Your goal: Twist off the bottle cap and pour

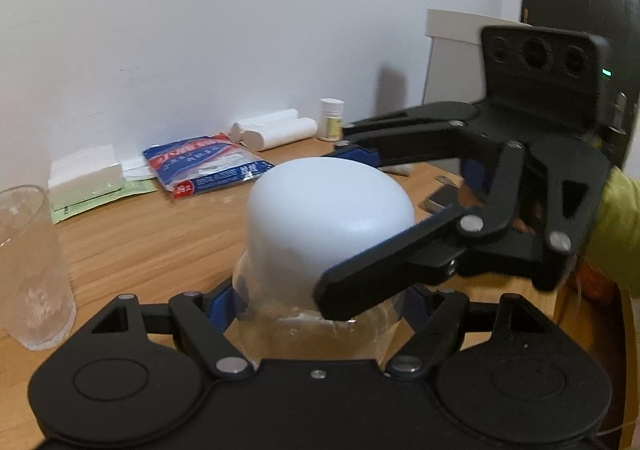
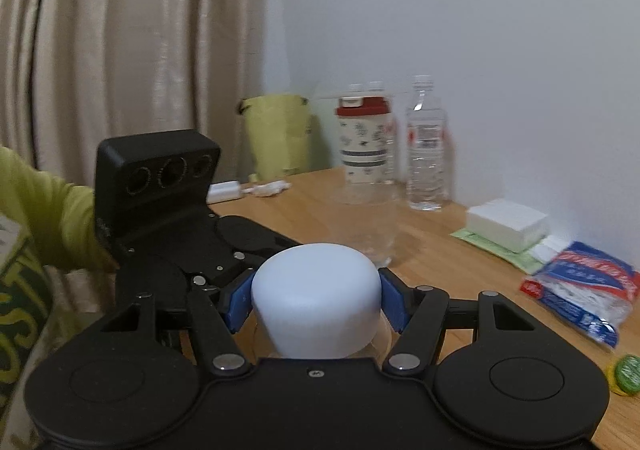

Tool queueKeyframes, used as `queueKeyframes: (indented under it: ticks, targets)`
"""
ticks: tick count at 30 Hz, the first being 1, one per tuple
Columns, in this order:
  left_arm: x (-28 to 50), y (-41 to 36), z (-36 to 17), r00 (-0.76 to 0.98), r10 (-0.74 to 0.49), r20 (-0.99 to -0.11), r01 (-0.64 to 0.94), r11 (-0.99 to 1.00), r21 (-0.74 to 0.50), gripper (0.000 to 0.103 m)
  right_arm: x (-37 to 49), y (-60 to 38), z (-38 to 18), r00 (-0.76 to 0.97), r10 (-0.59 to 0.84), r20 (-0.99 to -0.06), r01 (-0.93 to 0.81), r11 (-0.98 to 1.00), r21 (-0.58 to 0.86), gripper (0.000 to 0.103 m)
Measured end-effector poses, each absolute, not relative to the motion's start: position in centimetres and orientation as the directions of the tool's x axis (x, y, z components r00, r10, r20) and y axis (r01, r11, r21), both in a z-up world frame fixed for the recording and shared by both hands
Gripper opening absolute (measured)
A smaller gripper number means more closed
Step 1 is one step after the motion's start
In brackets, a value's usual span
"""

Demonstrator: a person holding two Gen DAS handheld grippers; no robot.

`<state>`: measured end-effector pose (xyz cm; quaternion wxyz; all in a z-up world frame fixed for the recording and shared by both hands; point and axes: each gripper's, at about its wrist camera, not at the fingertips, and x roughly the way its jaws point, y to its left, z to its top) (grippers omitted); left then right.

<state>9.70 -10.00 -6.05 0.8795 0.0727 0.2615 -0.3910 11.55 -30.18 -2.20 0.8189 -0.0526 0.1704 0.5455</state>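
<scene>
White domed cap (image 2: 316, 302) pinched between blue pads (image 2: 239, 302) of right hand-held gripper (image 2: 316, 304). Left hand-held gripper (image 1: 320, 302) clamps clear bottle (image 1: 280, 334) below. Empty glass (image 1: 32, 270) on table (image 1: 160, 242).

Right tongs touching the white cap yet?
Touching. In the right wrist view both blue pads press against the sides of the white cap, with no gap visible on either side of the right tongs.

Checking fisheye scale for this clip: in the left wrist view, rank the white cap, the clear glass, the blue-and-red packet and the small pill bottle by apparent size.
Largest to smallest, as they appear:
1. white cap, inflated by nearness
2. clear glass, cut by the frame edge, so its place against the packet is unsure
3. blue-and-red packet
4. pill bottle, farthest back
</scene>
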Motion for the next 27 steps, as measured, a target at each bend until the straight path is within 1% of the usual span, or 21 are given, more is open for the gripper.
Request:
queueKeyframes:
  ticks: [2,3,5,7,8,9,13,15,17,19,20,22,27]
  targets:
    - [9.7,-10.0,-6.1,0.557,-0.651,-0.516,0.722,0.687,-0.087,0.079,11.7,-30.2,-2.3,0.337,0.881,-0.331,-0.913,0.392,0.112,0.070]
    - [9.7,-9.9,-6.2,0.556,-0.652,-0.515,0.720,0.688,-0.093,0.079,11.4,-29.9,-2.2,0.368,0.867,-0.336,-0.895,0.428,0.124,0.070]
    - [9.6,-10.0,-6.3,0.558,-0.655,-0.509,0.721,0.687,-0.094,0.079,10.3,-29.4,-2.1,0.426,0.839,-0.339,-0.872,0.480,0.092,0.070]
    - [9.2,-10.3,-6.4,0.583,-0.638,-0.502,0.702,0.707,-0.084,0.079,9.3,-29.1,-1.9,0.513,0.801,-0.308,-0.815,0.567,0.117,0.072]
    - [9.1,-10.3,-6.4,0.589,-0.634,-0.501,0.695,0.714,-0.086,0.079,8.8,-29.0,-1.8,0.542,0.784,-0.303,-0.791,0.598,0.130,0.074]
    - [9.1,-10.4,-6.4,0.594,-0.630,-0.501,0.689,0.720,-0.089,0.079,8.4,-28.8,-1.7,0.572,0.763,-0.300,-0.765,0.628,0.141,0.075]
    - [8.8,-11.0,-6.4,0.634,-0.591,-0.500,0.647,0.759,-0.077,0.079,6.0,-27.3,-1.2,0.707,0.626,-0.328,-0.629,0.769,0.112,0.074]
    - [8.6,-11.0,-6.2,0.642,-0.580,-0.502,0.633,0.770,-0.080,0.079,5.5,-26.9,-1.0,0.729,0.603,-0.324,-0.604,0.789,0.110,0.075]
    - [8.4,-11.1,-6.2,0.651,-0.572,-0.499,0.624,0.778,-0.077,0.079,4.9,-25.9,-0.7,0.771,0.532,-0.349,-0.548,0.834,0.061,0.075]
    - [8.2,-11.1,-6.1,0.658,-0.567,-0.496,0.618,0.783,-0.075,0.079,4.7,-25.6,-0.7,0.775,0.528,-0.347,-0.548,0.835,0.048,0.074]
    - [8.1,-11.1,-6.1,0.659,-0.565,-0.496,0.616,0.784,-0.075,0.079,4.7,-25.2,-0.6,0.784,0.504,-0.363,-0.528,0.849,0.039,0.074]
    - [8.0,-11.2,-6.0,0.663,-0.560,-0.497,0.611,0.788,-0.073,0.079,4.8,-24.9,-0.6,0.792,0.478,-0.379,-0.506,0.862,0.029,0.069]
    - [8.1,-11.3,-6.0,0.669,-0.552,-0.497,0.601,0.796,-0.074,0.079,5.2,-23.9,-0.6,0.810,0.432,-0.396,-0.463,0.886,0.021,0.069]
